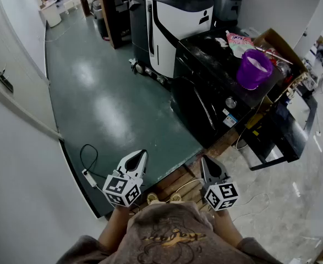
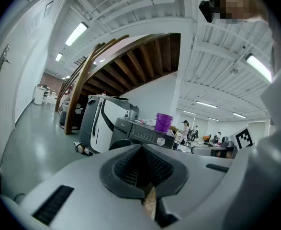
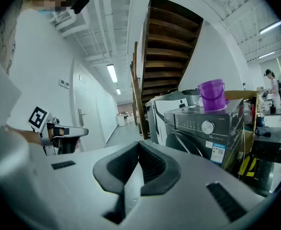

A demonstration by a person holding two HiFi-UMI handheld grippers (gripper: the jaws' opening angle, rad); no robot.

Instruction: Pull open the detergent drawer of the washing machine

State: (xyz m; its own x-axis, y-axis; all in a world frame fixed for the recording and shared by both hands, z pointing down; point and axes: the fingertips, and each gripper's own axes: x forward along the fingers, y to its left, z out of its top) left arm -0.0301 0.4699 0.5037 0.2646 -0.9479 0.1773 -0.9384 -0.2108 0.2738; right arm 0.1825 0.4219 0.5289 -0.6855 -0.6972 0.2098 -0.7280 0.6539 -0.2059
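A black front-loading washing machine (image 1: 205, 92) stands on a low wooden pallet across the green floor, and a purple bucket (image 1: 254, 68) sits on its top. Its control strip with a round knob (image 3: 207, 127) faces me, and the drawer front looks flush with the panel (image 3: 181, 121). My left gripper (image 1: 141, 154) and right gripper (image 1: 205, 159) are held close to my body, well short of the machine. Both point toward it with jaws closed and nothing between them. The machine (image 2: 140, 135) also shows past the left gripper (image 2: 141, 150); the right gripper (image 3: 139, 147) faces its front.
A tall white and black machine (image 1: 172, 21) stands just behind the washer. A cardboard box (image 1: 277, 43) and a black metal frame (image 1: 282, 139) are on its right. A white wall with a door (image 1: 7, 81) runs along the left. A cable and plug (image 1: 88, 172) lie on the floor.
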